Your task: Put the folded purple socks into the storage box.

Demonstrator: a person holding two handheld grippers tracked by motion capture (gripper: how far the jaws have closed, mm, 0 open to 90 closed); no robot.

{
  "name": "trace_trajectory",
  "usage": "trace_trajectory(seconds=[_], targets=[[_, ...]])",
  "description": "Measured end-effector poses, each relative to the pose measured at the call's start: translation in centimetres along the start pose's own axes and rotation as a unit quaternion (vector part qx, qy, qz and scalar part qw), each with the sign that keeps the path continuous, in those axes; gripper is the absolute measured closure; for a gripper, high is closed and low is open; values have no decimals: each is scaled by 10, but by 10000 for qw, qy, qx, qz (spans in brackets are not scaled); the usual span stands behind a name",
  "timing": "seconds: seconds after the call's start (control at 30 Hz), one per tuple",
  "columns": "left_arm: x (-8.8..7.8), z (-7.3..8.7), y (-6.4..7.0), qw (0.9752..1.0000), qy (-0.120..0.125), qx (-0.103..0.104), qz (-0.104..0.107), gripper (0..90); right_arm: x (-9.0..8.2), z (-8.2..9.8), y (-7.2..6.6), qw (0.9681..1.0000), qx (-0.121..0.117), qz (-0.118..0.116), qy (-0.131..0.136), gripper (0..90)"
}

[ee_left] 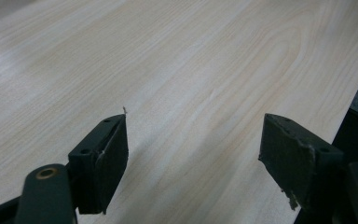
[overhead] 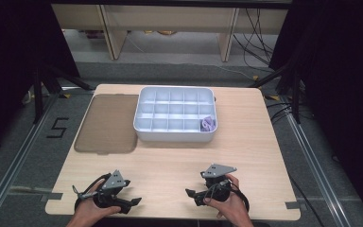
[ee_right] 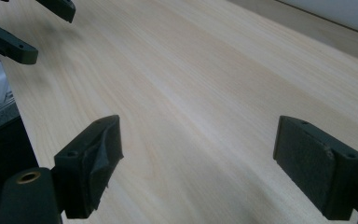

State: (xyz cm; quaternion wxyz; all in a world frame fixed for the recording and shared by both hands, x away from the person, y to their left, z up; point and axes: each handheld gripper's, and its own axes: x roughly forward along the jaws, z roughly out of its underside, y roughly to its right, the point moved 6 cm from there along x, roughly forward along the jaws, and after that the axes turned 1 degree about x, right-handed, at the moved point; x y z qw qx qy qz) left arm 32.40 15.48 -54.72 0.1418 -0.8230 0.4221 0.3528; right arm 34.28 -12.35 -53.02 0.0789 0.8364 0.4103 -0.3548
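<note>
Close to the person, at the near edge of the light wooden table [overhead: 246, 137], two hands each hold a black two-jaw gripper. The left gripper [overhead: 133, 202] sits at the near left of the table, with a grey three-cornered plate on top, and its jaws point toward the right. In the left gripper view the left gripper [ee_left: 193, 154] has its jaws spread wide apart, with bare pale wood between them and nothing held. The right gripper [overhead: 191, 194] sits at the near right, also with a grey plate on top, and its jaws point toward the left, so the two grippers face each other. In the right gripper view the right gripper [ee_right: 198, 158] is spread wide too, with just wood between its jaws, and the tips of the other gripper peek in at the top left corner. Farther away, in the middle of the table, stands a white plastic box with many small square compartments [overhead: 144, 126]. A small purple thing [overhead: 208, 123] lies in its near right corner compartment; it is too small to tell what it is. Just beside the box, on its left, a flat see-through brownish lid [overhead: 108, 124] lies on the table.
</note>
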Motion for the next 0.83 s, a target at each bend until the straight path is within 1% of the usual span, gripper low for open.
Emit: trace_trajectory(seconds=[0.03, 0.07, 0.1, 0.13, 0.17, 0.2, 0.23, 0.27, 0.3, 0.37, 0.43, 0.47, 0.5, 0.53, 0.57, 0.6, 0.63, 0.67, 0.73, 0.83], targets=[[0, 0, 0, 10000, -3, 23, -22, 231, 0, 0, 0, 10000, -29, 2, 18, 161], [1, -1, 1, 10000, 45, -35, 23, 231, 0, 1, 0, 10000, -21, 38, 16, 160], [0, 0, 0, 10000, -3, 17, -22, 231, 0, 1, -1, 10000, -54, 55, 46, 160], [0, 0, 0, 10000, -10, 18, -7, 231, -1, 2, -1, 10000, -48, 73, 24, 160], [0, 0, 0, 10000, -31, 64, 27, 231, -1, 3, -2, 10000, -29, 87, 19, 160], [1, 0, 0, 10000, -26, 52, 32, 231, -2, 5, -3, 10000, -22, 82, -9, 160], [1, 0, 0, 10000, -30, 55, 38, 231, -1, 5, -3, 9999, -76, 76, -9, 161], [1, 0, 1, 10000, -7, 40, 27, 231, -2, 6, -3, 9999, -60, 139, -1, 161], [1, 0, 0, 10000, -21, 63, 40, 231, -2, 6, -3, 9999, -39, 151, -9, 161], [1, 1, 0, 10000, -25, 56, 38, 231, -2, 7, -4, 9999, -14, 147, -25, 161], [1, 0, 0, 10000, -27, 64, 22, 231, -2, 8, -6, 9999, -81, 130, -28, 160], [1, 1, 1, 10000, -25, -43, 6, 231, -2, 8, -6, 9999, -88, 130, -47, 160], [1, 1, 2, 10000, -26, -36, 13, 231, -1, 8, -6, 9999, -125, 105, -24, 161], [1, 0, 2, 10000, -17, -21, 50, 231, -2, 9, -7, 9999, -114, 103, -64, 160], [1, 0, 1, 10000, -27, 73, 51, 231, -2, 9, -7, 9998, -71, 148, -70, 160], [2, 0, 1, 10000, -24, 64, 49, 231, -2, 9, -6, 9998, -137, 108, -51, 160], [2, 1, 2, 10000, -19, -33, 42, 231, -2, 9, -6, 9998, -134, 118, -50, 160], [2, 1, 2, 10000, -27, -41, 4, 231, -2, 9, -6, 9998, -146, 116, -51, 160], [2, 1, 1, 10000, -32, -40, 12, 231, -2, 10, -6, 9998, -90, 165, -61, 160], [2, 1, 2, 10000, -31, -53, 22, 231, -3, 10, -5, 9997, -96, 225, -53, 160]])
